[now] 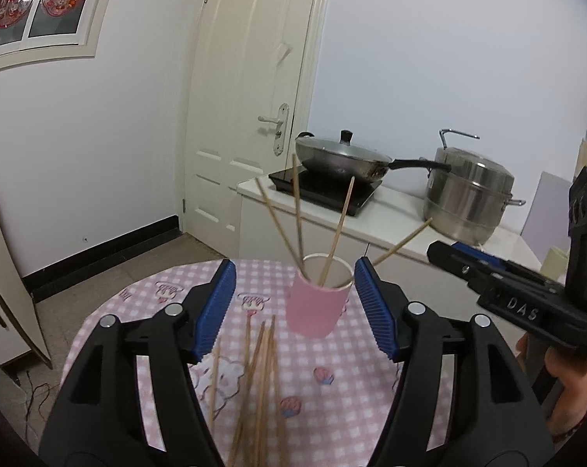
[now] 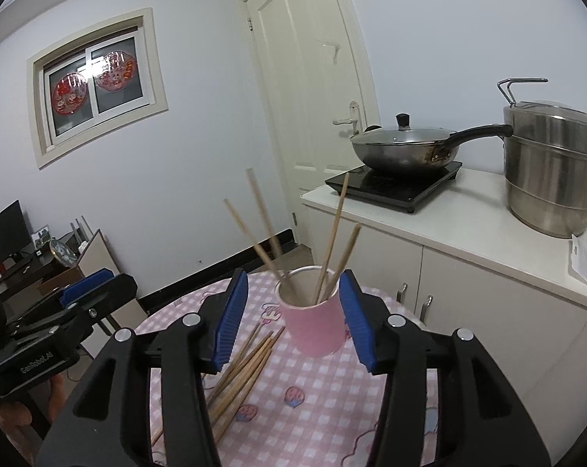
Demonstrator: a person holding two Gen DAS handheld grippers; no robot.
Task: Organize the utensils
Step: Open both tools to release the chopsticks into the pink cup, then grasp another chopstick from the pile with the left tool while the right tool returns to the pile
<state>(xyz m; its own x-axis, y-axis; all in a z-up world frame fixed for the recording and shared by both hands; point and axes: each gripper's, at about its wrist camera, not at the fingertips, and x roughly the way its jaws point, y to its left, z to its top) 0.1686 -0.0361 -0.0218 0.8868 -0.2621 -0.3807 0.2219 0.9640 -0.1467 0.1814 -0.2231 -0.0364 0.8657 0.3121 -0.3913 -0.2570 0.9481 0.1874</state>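
A pink cup (image 1: 318,303) stands upright on the checked tablecloth (image 1: 332,389) with four chopsticks (image 1: 298,210) leaning in it. More chopsticks (image 1: 260,381) lie loose in a bundle on the cloth, just in front of the cup. The left gripper (image 1: 293,311) hangs above the table with its jaws wide and nothing between the pads; the right gripper (image 2: 289,317) does likewise, jaws moderately apart and empty. The step in hand looks like fetching the next chopstick from the bundle. To do it well, a gripper should dip steeply, close on one stick near its middle, lift it clear of the rest, then tilt it upright over the cup's mouth without knocking the leaning ones.
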